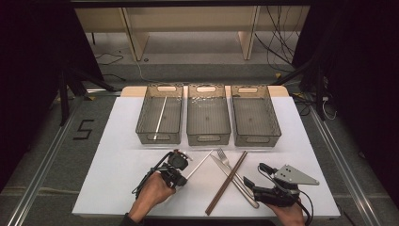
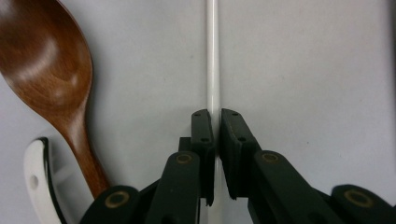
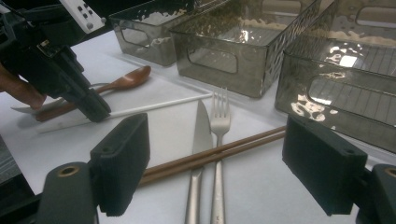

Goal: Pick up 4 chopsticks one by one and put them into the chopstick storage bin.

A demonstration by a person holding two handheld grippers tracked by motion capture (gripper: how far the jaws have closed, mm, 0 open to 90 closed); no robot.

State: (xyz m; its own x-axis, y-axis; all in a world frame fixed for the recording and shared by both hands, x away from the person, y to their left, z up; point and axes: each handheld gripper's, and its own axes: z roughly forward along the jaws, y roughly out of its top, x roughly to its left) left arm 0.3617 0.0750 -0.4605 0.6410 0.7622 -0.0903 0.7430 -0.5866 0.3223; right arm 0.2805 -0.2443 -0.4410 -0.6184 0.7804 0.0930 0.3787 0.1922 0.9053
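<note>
My left gripper (image 2: 216, 116) is shut on a thin white chopstick (image 2: 212, 65) that lies on the white table. In the high view this gripper (image 1: 182, 174) holds the chopstick (image 1: 201, 163) near its lower end. A wooden spoon (image 2: 46, 70) lies just left of the jaws, with a white spoon (image 2: 35, 186) beside it. My right gripper (image 1: 255, 175) rests at the front right with its jaws wide open. Between its pads (image 3: 123, 158) I see a knife (image 3: 201, 130), a fork (image 3: 219, 121) and a pair of brown chopsticks (image 3: 243, 142) lying crossed on the table.
Three smoky clear bins stand in a row at the back: left (image 1: 143, 117), middle (image 1: 190, 117), right (image 1: 275, 117). A second white chopstick (image 1: 161, 117) lies in the left bin. The table's front edge (image 1: 202, 215) runs just below both hands.
</note>
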